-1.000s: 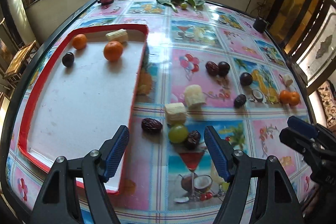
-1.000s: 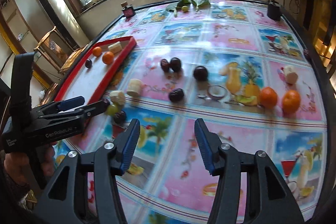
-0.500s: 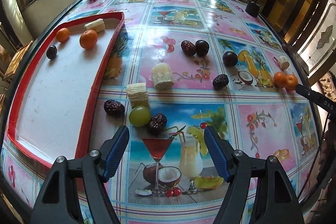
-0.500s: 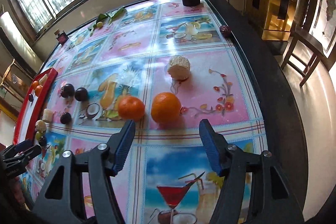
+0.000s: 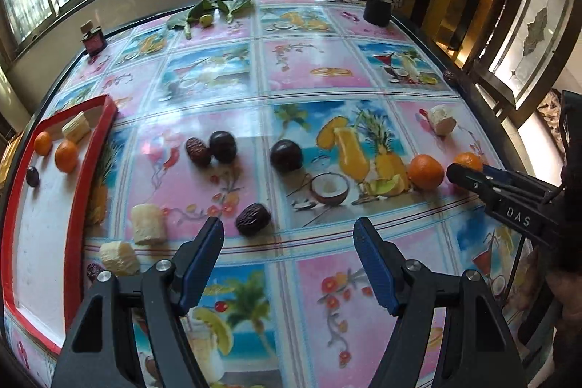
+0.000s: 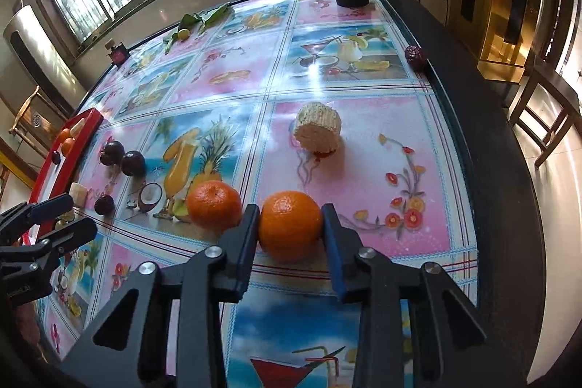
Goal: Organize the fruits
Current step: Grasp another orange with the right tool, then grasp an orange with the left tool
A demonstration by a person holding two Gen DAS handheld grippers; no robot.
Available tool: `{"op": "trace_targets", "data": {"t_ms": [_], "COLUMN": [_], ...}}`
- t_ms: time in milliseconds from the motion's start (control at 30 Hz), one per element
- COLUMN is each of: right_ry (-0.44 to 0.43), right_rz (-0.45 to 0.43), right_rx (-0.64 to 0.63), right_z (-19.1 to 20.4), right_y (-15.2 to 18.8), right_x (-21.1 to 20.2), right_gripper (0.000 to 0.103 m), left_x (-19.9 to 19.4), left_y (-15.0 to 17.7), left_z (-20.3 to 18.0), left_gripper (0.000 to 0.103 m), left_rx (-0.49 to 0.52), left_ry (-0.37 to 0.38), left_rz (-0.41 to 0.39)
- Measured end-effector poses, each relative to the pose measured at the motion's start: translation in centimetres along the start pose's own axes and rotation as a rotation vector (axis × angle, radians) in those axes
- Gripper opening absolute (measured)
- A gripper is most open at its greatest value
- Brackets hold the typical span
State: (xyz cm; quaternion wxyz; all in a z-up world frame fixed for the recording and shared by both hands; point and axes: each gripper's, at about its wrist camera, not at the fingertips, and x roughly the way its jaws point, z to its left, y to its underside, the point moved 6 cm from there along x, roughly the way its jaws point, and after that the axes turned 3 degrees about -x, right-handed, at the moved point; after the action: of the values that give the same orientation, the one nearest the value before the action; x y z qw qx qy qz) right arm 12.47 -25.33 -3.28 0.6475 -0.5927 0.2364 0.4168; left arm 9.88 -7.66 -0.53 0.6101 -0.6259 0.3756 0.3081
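Contact is new: half a second ago the right tool (image 6: 291, 224) stood spread wide short of the fruit, and now its blue pads press both sides of the round orange mandarin (image 6: 290, 224), which sits on the glossy fruit-print surface (image 6: 363, 170) just beside a second mandarin (image 6: 214, 204). So a grasp looks made, with the lift not begun. Meanwhile the left tool (image 5: 289, 257) has swung away from the red-rimmed white tray (image 5: 47, 224) and hangs wide and empty over the middle. The carry to that tray, well apart on the left, probably comes next.
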Motion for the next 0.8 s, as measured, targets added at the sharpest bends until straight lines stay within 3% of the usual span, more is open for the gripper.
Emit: {"op": "trace_targets", "data": {"t_ms": [267, 400, 600, 800], "right_ry": [-0.034, -0.049, -0.062, -0.065], "right_rz": [0.011, 0.001, -0.001, 0.000], "right_rx": [0.060, 0.088, 0.111, 0.106], "right_z": [-2.2, -2.9, -3.3, -3.4], "right_y": [2.0, 2.1, 2.0, 1.9], "right_x": [-1.6, -1.8, -1.9, -1.9], "right_gripper": [0.036, 0.036, 0.036, 0.037], "left_x": [3.6, 3.8, 3.7, 5.6], "left_y": [-2.4, -3.1, -3.4, -2.5], "left_z": [-6.5, -8.8, -9.7, -9.8], "left_gripper": [0.074, 0.082, 0.080, 0.079], "left_rx": [0.082, 0.111, 0.122, 0.114], "left_ry": [0.054, 0.067, 0.096, 0.098], "left_rz": [0.025, -0.022, -0.015, 0.077]}}
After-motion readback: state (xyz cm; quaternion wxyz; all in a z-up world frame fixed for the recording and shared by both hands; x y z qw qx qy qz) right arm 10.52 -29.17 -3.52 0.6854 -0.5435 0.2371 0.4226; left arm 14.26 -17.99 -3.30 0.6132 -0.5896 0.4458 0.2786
